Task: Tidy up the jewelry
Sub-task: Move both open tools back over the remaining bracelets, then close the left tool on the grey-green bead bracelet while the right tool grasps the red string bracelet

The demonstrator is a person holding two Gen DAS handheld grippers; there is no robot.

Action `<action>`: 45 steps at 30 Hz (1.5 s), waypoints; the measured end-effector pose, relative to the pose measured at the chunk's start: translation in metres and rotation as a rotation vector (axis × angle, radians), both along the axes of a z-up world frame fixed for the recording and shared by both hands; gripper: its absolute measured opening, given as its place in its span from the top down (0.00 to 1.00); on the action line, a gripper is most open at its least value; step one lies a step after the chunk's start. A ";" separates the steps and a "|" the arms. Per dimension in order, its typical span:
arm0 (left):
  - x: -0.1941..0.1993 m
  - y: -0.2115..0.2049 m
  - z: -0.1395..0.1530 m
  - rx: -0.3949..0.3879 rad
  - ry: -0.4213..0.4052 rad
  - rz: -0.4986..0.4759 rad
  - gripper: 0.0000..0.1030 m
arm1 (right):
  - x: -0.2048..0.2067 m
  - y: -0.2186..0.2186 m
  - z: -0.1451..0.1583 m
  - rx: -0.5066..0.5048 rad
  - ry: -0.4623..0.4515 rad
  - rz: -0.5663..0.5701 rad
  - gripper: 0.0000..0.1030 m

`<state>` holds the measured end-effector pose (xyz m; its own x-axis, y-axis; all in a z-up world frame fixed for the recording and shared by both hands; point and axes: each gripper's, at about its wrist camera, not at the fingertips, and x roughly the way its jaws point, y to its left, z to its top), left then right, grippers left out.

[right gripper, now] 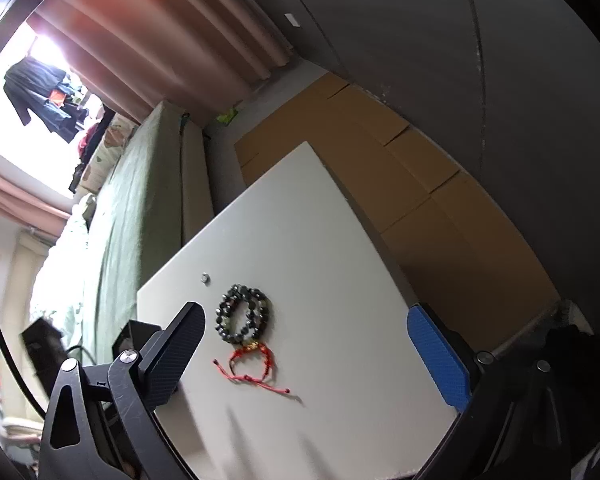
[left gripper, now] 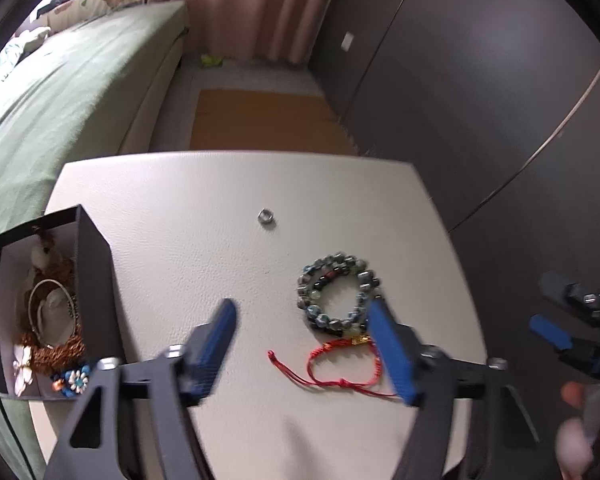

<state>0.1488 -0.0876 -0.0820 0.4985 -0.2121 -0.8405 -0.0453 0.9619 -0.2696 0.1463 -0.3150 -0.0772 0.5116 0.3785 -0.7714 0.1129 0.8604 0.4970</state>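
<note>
On the white table [left gripper: 172, 208] lie a dark beaded bracelet [left gripper: 334, 292], a red cord bracelet [left gripper: 340, 364] just in front of it, and a small silver ring [left gripper: 266, 217] farther back. My left gripper [left gripper: 300, 308] hovers over them with its jaws apart. Its right finger overlaps the beads' edge in the picture, and no pad presses on anything. A black box [left gripper: 96, 280] at the left table edge holds several jewelry pieces. In the right wrist view my right gripper [right gripper: 305, 314] stands open above the table, with the beaded bracelet [right gripper: 244, 316] and red cord bracelet [right gripper: 252, 364] near its left finger.
A green-covered bed [left gripper: 60, 92] runs along the left of the table. Flat cardboard [left gripper: 260, 120] lies on the floor beyond the far edge. Dark wardrobe doors [left gripper: 480, 100] stand to the right. A hand [left gripper: 580, 440] shows at the lower right.
</note>
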 end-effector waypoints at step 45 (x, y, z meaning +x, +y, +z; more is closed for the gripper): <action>-0.026 0.048 0.035 -0.174 -0.115 0.113 0.91 | 0.011 0.087 -0.057 -0.116 0.118 0.275 0.75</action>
<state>0.1232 -0.0399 -0.0471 0.6174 -0.2861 -0.7328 -0.1096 0.8911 -0.4403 0.1568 -0.2280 -0.1340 0.3066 0.3958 -0.8656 -0.0806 0.9170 0.3907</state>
